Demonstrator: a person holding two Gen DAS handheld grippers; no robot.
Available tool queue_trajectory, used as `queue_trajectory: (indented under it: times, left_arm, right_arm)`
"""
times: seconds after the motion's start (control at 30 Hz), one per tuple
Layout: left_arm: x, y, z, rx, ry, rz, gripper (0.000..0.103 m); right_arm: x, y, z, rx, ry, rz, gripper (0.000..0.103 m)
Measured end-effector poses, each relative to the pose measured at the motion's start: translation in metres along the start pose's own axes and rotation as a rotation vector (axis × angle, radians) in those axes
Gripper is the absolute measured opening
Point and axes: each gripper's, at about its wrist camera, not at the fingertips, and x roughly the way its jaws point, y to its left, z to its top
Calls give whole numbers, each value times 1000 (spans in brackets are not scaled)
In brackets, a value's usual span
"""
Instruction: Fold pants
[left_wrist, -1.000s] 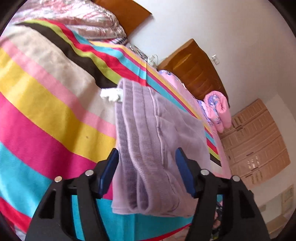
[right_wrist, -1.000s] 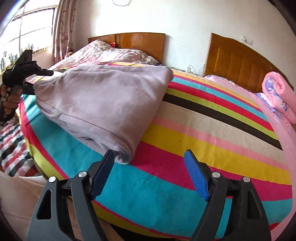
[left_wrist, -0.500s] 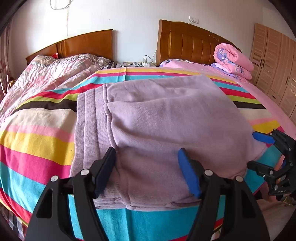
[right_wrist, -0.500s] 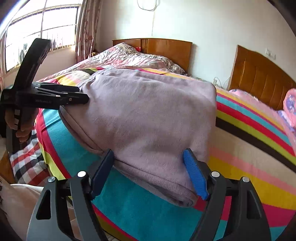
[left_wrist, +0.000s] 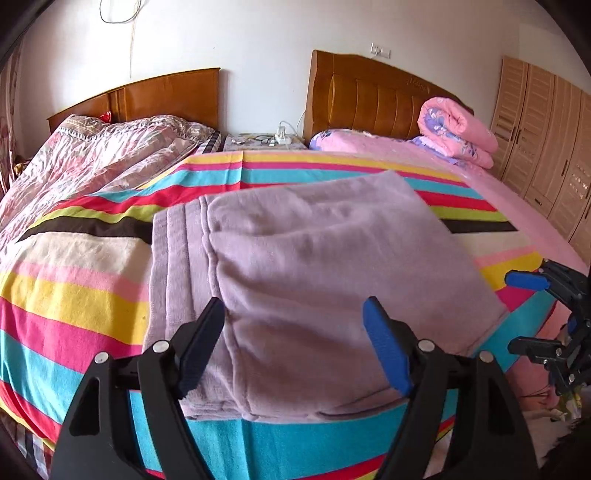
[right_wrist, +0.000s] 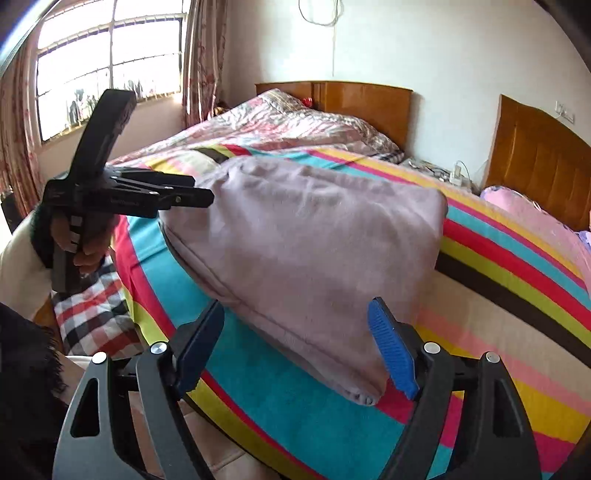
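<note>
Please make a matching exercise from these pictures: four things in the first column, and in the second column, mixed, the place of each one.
Things
1. folded pants
2. rolled pink quilt
3. power strip
4. wardrobe

Places
A. on the small table between the two headboards
B. against the wall to the right of the beds
C. on the striped blanket, near its front edge
D. by the headboard of the right bed

Pairs: 1-C, 2-D, 3-A, 4-B
</note>
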Motion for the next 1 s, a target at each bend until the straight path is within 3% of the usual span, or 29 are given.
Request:
queue_trajectory:
  times: [0.1, 0.17, 0.2, 0.33, 0.43, 0.53, 0.63, 0.73, 0.8, 0.9, 1.0]
  left_arm:
    - [-8, -5, 35, 3, -53, -46, 85]
    - [7, -6, 51, 12, -44, -37, 88]
    - [20, -4, 54, 6, -24, -28, 88]
    - [69, 17, 33, -55, 107, 4, 88]
    - [72, 19, 17, -17, 87, 3, 85]
    - [74, 24, 16, -44, 84, -17, 85]
    - [75, 31, 15, -75, 73, -50, 85]
    - [75, 34, 15, -87, 67, -70, 85]
    - [75, 32, 15, -75, 69, -62, 85]
    - [76, 30, 15, -70, 75, -48, 85]
    - [77, 31, 16, -73, 76, -52, 85]
  right_arm:
    - [3, -28, 35, -43, -23, 77, 84]
    - [28, -49, 55, -72, 16, 146, 84]
    - [43, -59, 65, -72, 26, 141, 84]
    - [80, -89, 81, -8, 62, 258, 84]
    - [92, -104, 85, -4, 80, 331, 84]
    - [100, -127, 86, 37, 106, 383, 85]
    - [122, -148, 87, 47, 162, 361, 85]
    - [148, -195, 89, 145, 181, 130, 82]
    - [145, -229, 93, 300, 129, 79, 82]
    - [129, -217, 105, 266, 59, 181, 83]
    - [126, -183, 112, 144, 81, 342, 91]
